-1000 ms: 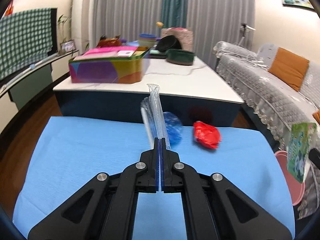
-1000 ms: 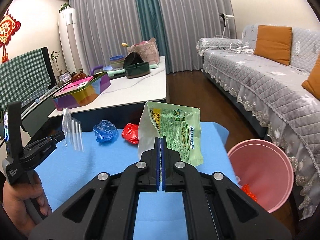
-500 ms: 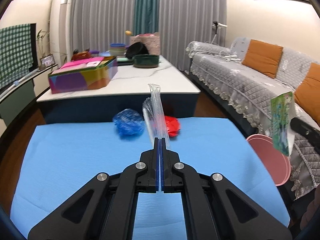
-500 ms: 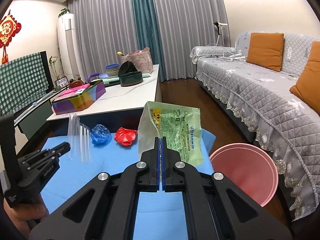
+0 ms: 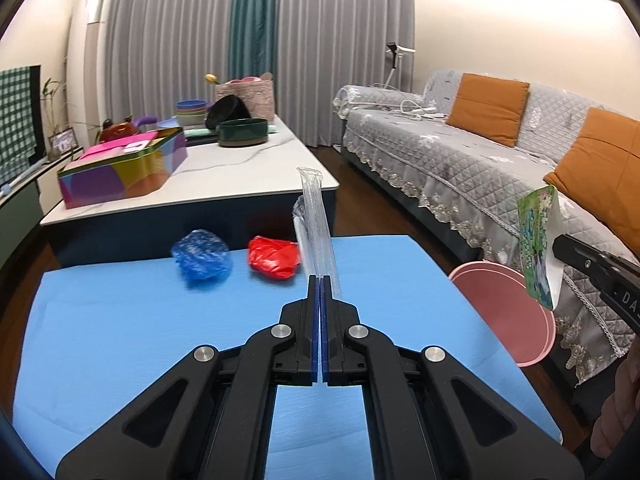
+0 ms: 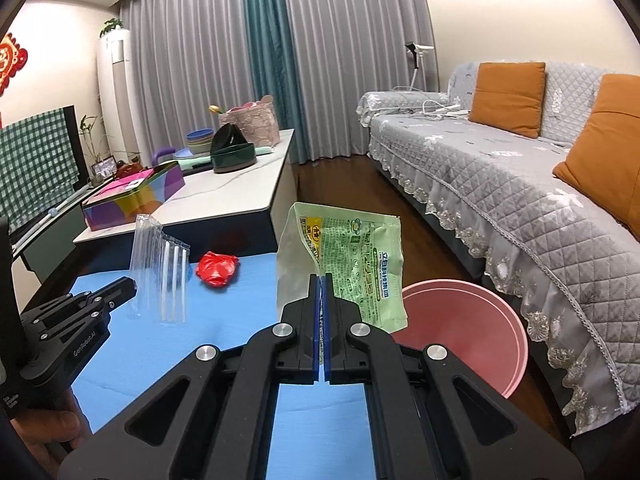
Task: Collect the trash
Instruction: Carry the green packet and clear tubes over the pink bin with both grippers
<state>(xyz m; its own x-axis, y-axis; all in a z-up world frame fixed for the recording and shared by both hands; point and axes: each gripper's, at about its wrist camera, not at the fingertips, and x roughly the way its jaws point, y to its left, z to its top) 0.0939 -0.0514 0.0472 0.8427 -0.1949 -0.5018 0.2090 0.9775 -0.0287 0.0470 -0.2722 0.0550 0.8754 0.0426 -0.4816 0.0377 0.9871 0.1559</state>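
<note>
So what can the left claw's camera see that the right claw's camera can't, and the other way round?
Only the left view shows the blue crumpled wrapper on the blue cloth. Only the right view shows the printed face of the green packet and the red wall ornament. Both show the red crumpled wrapper, the clear plastic sleeve, the pink bin, the sofa, and each other's claw.

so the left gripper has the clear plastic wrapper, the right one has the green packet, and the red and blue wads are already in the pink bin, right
Not quite. The red wad and blue wad lie on the blue mat, as the left wrist view shows, not in the pink bin. The rest is right.
</note>
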